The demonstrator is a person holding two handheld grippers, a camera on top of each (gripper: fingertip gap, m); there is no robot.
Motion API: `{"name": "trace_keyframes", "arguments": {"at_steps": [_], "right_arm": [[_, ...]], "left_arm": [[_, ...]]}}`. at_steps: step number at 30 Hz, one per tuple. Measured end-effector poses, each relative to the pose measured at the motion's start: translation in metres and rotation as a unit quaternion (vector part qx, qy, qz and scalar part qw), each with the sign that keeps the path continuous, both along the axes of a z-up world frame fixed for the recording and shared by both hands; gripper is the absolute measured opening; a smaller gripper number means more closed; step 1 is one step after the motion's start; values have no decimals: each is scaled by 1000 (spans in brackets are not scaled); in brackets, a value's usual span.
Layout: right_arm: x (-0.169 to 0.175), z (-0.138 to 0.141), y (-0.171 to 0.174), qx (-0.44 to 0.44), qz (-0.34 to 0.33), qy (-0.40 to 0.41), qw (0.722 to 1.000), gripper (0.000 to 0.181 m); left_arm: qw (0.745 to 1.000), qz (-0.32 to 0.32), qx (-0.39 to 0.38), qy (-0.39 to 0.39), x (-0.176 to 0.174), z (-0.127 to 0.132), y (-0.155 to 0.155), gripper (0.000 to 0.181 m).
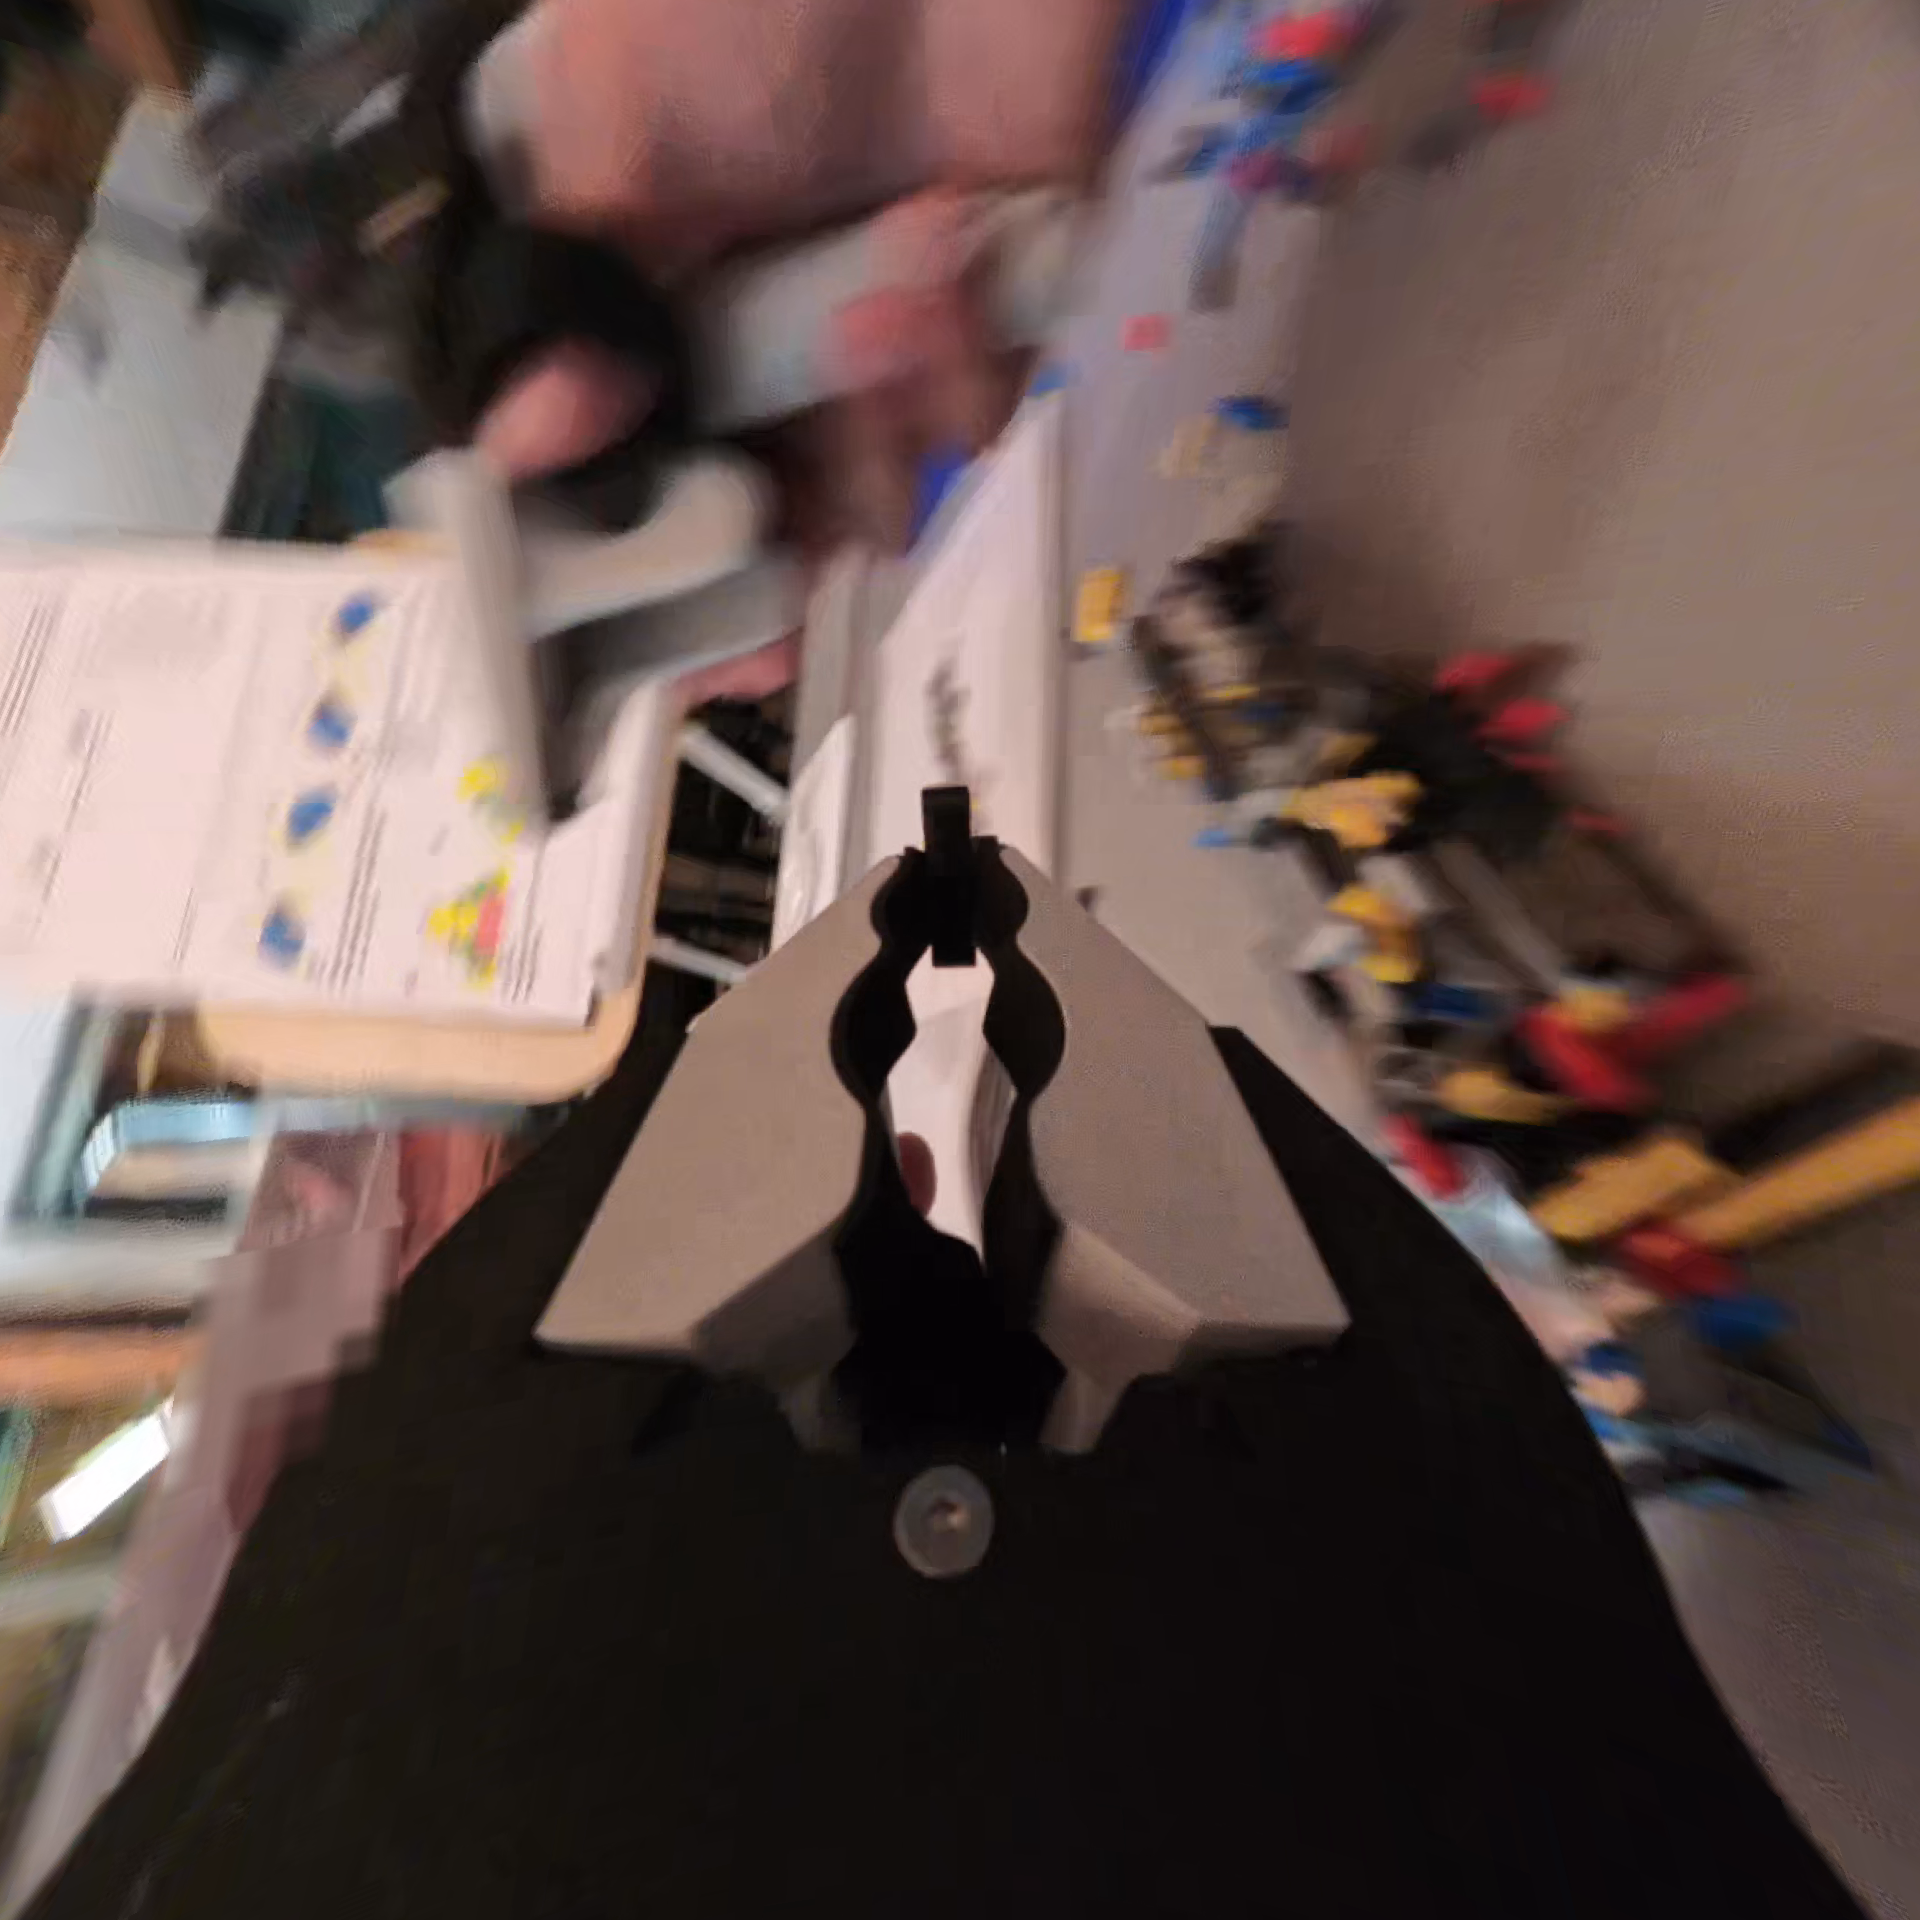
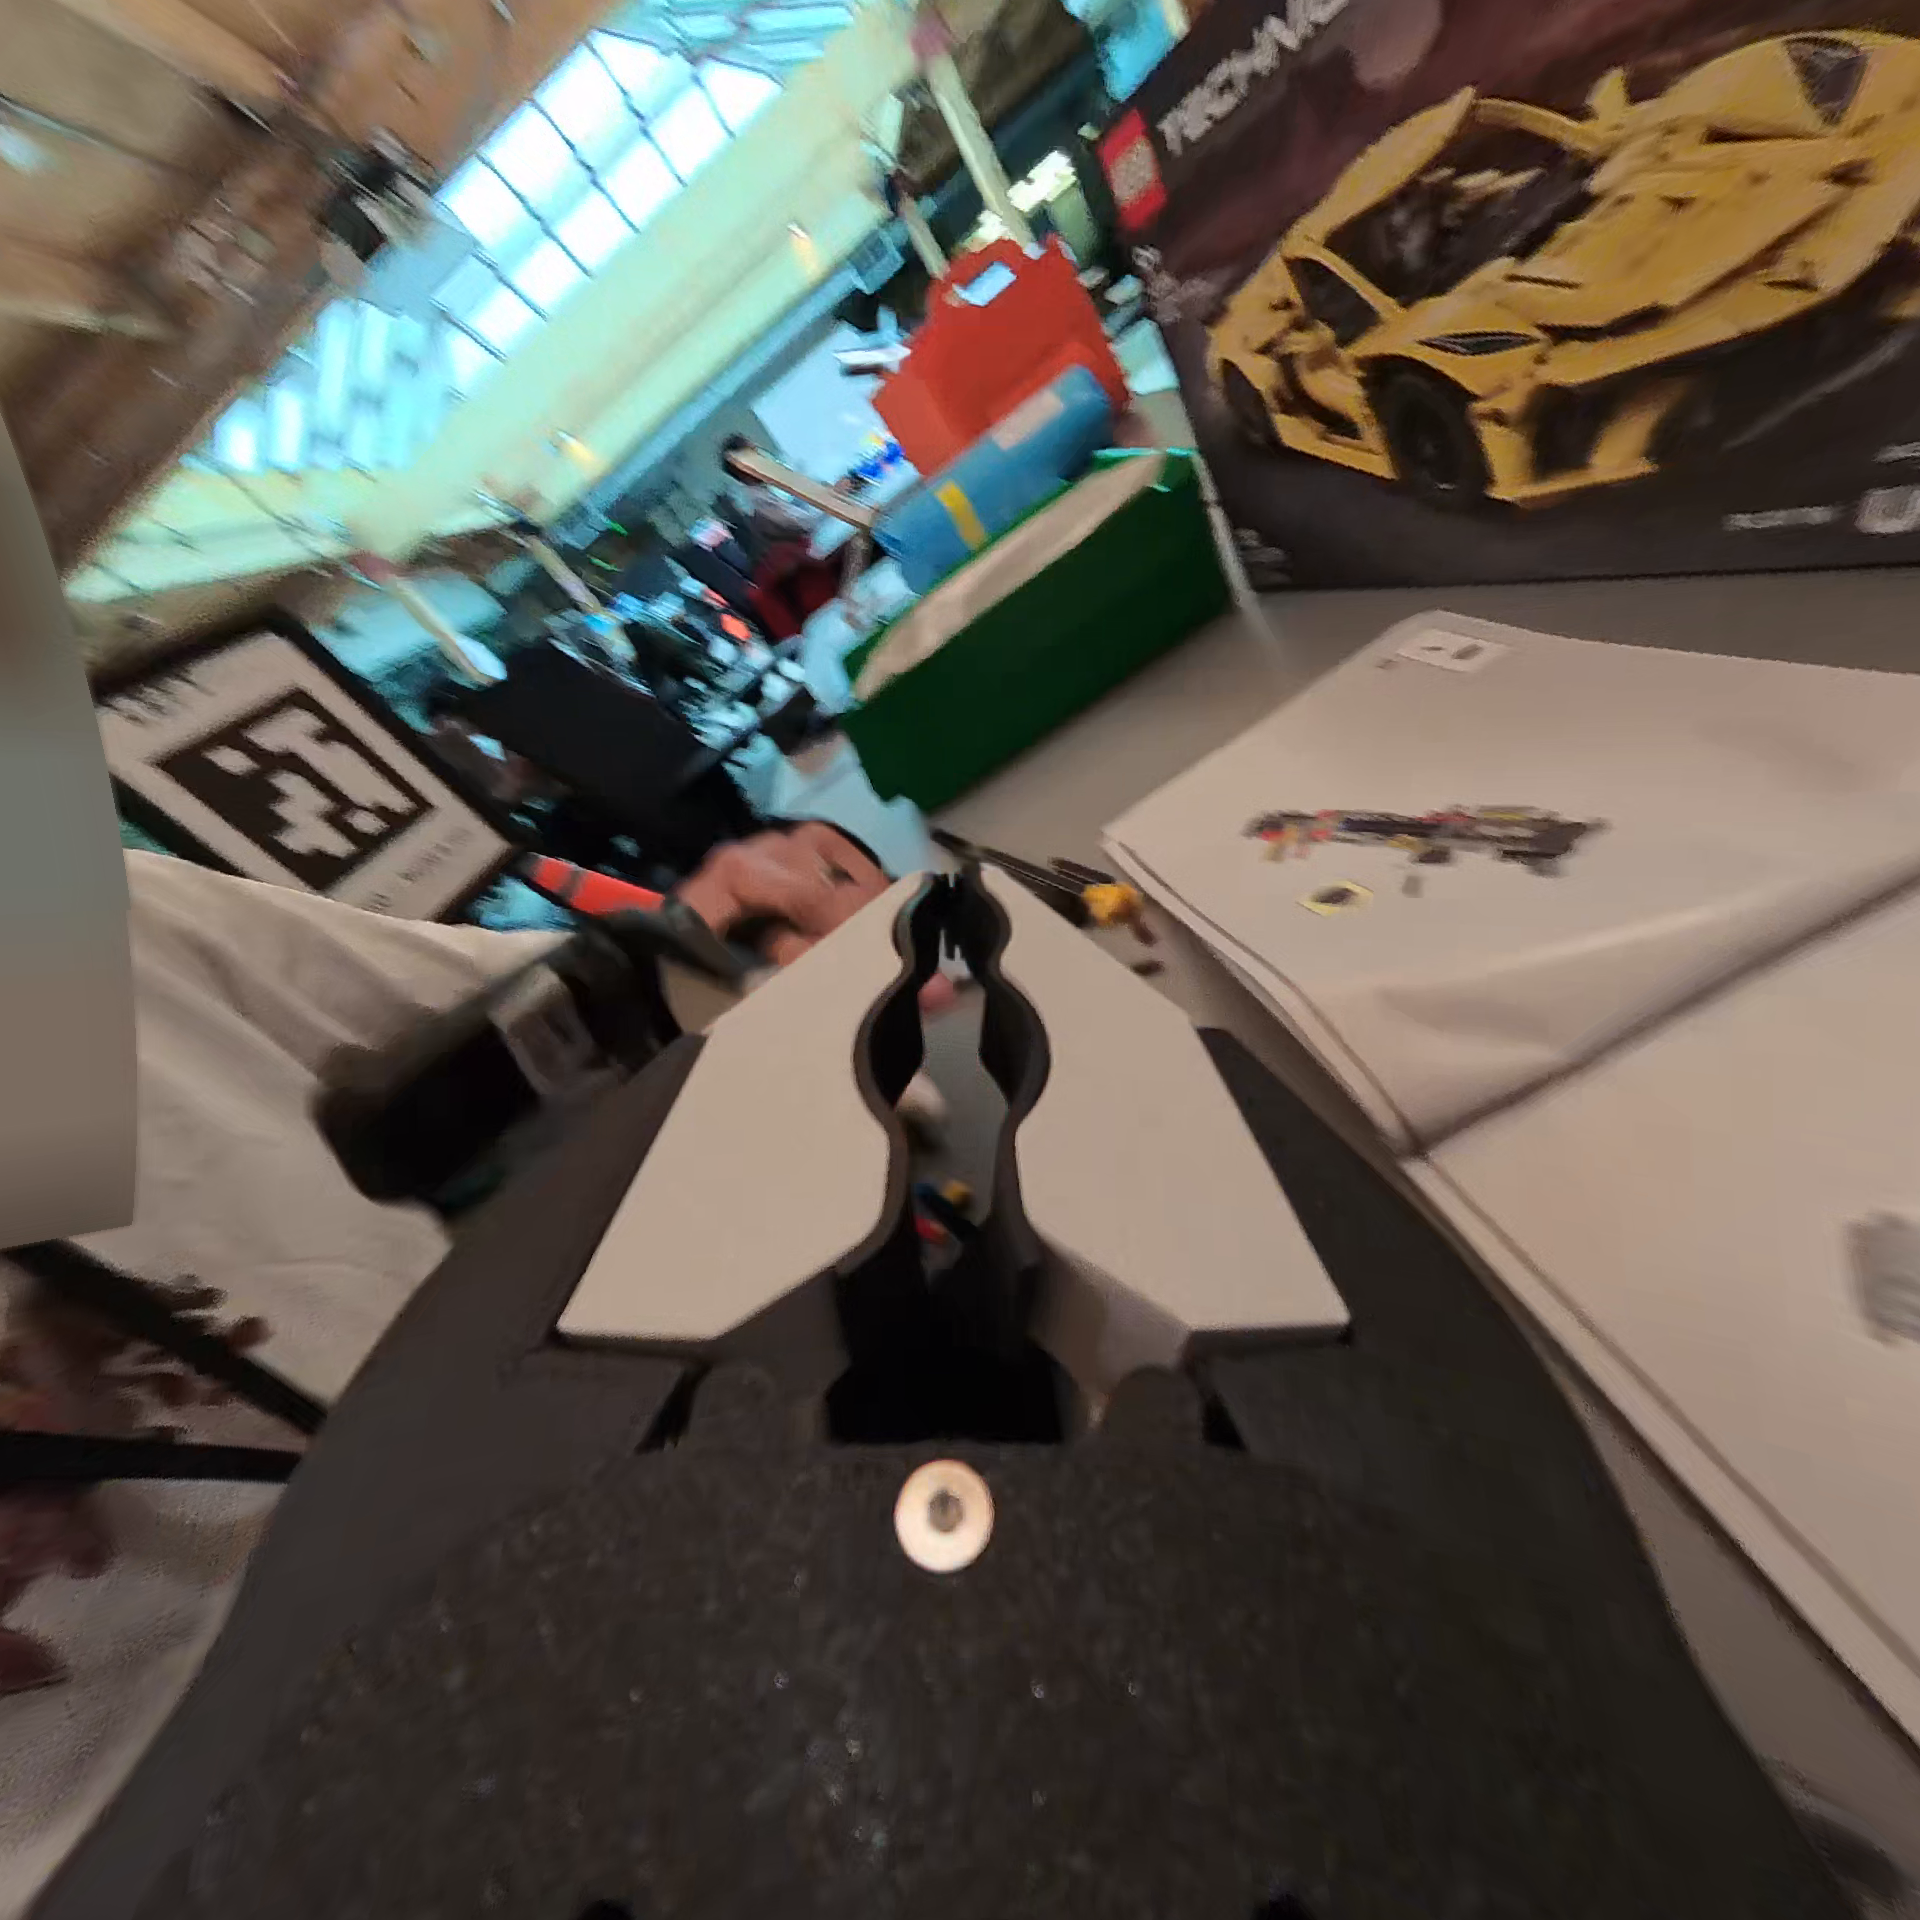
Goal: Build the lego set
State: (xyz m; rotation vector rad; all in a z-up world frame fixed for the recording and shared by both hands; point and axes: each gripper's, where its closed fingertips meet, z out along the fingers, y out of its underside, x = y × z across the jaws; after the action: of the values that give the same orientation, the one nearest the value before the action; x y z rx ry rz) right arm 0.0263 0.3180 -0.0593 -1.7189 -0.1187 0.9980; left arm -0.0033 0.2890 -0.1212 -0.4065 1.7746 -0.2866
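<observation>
Left tongs (image 1: 948, 873) pinching small black piece (image 1: 948, 831) | right tongs (image 2: 948, 904) closed, grip unclear | booklet (image 2: 1558, 935) at 2 o'clock on surface (image 2: 1039, 800)

Beyond the jaws in the right wrist view, a large hall opens up, motion-blurred and tilted. A long band of bright windows (image 2: 499, 270) runs up and to the left of the jaws, letting in daylight over pale beams and walls. Straight ahead of the jaws stands dark furniture (image 2: 613, 717), too blurred to tell apart. Up and to the right of them lies a pale grey tabletop (image 2: 1049, 790). In the left wrist view, a grey-beige surface (image 1: 1621, 416) spreads to the right of the jaws, smeared by motion.
</observation>
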Motion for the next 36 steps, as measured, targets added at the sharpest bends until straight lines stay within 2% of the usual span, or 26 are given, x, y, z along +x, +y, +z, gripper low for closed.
{"name": "trace_keyframes", "arguments": {"at_steps": [2,4,6,7,9,12,17,22,25,28,31,33,36], "right_arm": [[23,-42,5,-58,-47,-147,986,3],[41,-87,-1,-148,-43,-270,950,3],[60,-107,-6,-184,-64,-380,904,4],[66,-108,-7,-190,-76,-414,887,4],[63,-111,-6,-199,-71,-425,880,4],[64,-139,-10,-259,-42,-438,860,4],[56,-150,-11,-271,-32,-399,875,4],[56,-150,-8,-257,-46,-397,880,17],[54,-140,-5,-227,-52,-386,893,23],[46,-109,7,-148,-75,-379,910,26],[6,-61,17,-38,-65,-332,940,32],[-24,-34,20,35,-65,-306,949,34],[-37,-17,29,77,-137,-320,934,34]], "left_arm": [[995,33,-93,-24,1,17,22,7],[980,40,-196,-15,1,20,31,7],[962,65,-264,28,3,11,46,7],[945,68,-316,47,4,7,50,7],[894,50,-433,100,3,1,48,7],[815,7,-562,141,0,5,41,7],[743,-46,-643,179,-6,14,26,7],[680,-91,-705,177,-9,33,17,7],[627,-112,-752,171,-10,44,20,7],[555,-127,-807,158,-9,54,29,6],[493,-125,-851,130,-5,57,44,6],[464,-122,-870,116,-3,57,52,6],[441,-115,-884,104,-1,56,58,6]]}}
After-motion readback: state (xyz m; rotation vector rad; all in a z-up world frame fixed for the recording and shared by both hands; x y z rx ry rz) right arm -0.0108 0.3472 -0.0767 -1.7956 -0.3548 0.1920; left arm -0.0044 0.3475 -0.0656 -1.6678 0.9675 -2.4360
